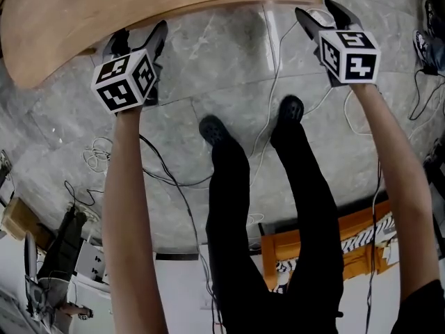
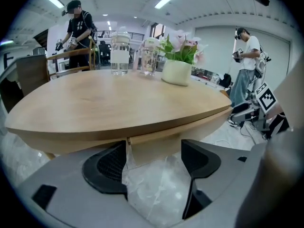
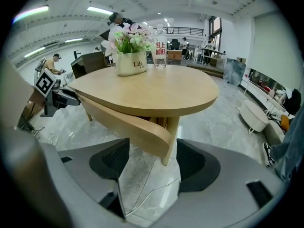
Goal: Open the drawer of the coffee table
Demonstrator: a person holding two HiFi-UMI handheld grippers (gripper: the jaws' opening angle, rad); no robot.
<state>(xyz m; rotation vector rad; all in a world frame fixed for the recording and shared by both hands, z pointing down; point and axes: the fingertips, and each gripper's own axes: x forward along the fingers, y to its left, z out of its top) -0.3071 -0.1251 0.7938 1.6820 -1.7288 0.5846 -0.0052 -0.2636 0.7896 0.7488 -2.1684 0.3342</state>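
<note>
The light wooden coffee table (image 1: 139,9) fills the top of the head view. Under its top runs the curved drawer front (image 2: 156,137), which the right gripper view shows ending in a rounded tip (image 3: 142,129) beside a table leg. My left gripper (image 1: 141,37) hovers just short of the table's edge, and in its own view the left gripper (image 2: 154,160) stands open with only floor between the jaws. My right gripper (image 1: 321,14) is at the table's right end. Seen in its own view, the right gripper (image 3: 152,163) is open too, the drawer tip just beyond its jaws, untouched.
A white flower pot (image 2: 176,71) and glass jars (image 2: 120,56) stand on the tabletop. Cables (image 1: 174,179) trail over the grey marble floor around my black shoes (image 1: 214,129). An orange wooden frame (image 1: 348,245) lies behind me. Other people (image 2: 244,65) work in the room.
</note>
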